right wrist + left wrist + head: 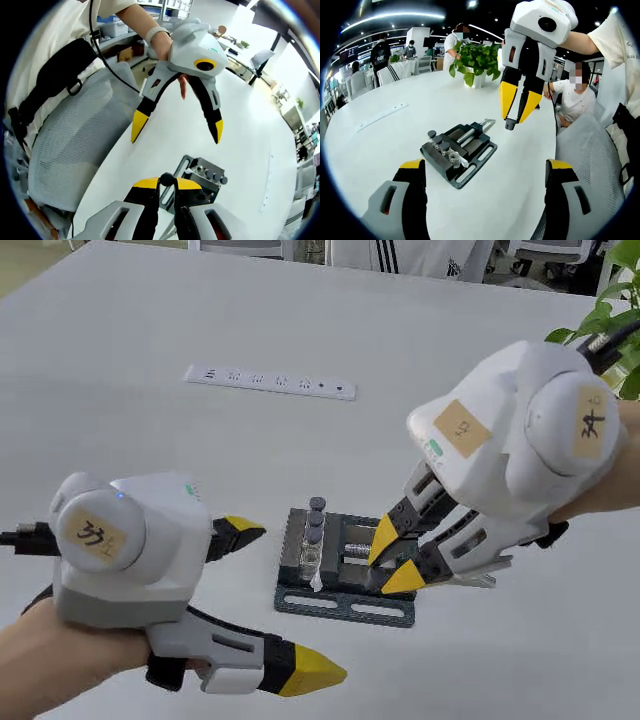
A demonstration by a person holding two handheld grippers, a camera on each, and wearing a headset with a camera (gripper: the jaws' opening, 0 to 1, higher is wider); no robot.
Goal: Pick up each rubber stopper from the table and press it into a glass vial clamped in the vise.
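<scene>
A small black vise (345, 598) stands on the white table with a row of glass vials (315, 533) clamped in it. Three vials carry dark stoppers, and the nearest vial (455, 159) looks uncapped. My right gripper (394, 557) hovers just right of the vise, shut on a dark rubber stopper (166, 178), which pokes out below its yellow tips (510, 125). My left gripper (280, 600) is wide open and holds nothing; it sits left of the vise (462, 150) and points at it. From the right gripper view it hangs open (179, 128) above the vise (202, 177).
A white power strip (270, 381) lies farther back on the table. A potted plant (472, 60) stands at the table's right edge. A grey mesh chair (75, 145) is beside the table, and people sit and stand in the background.
</scene>
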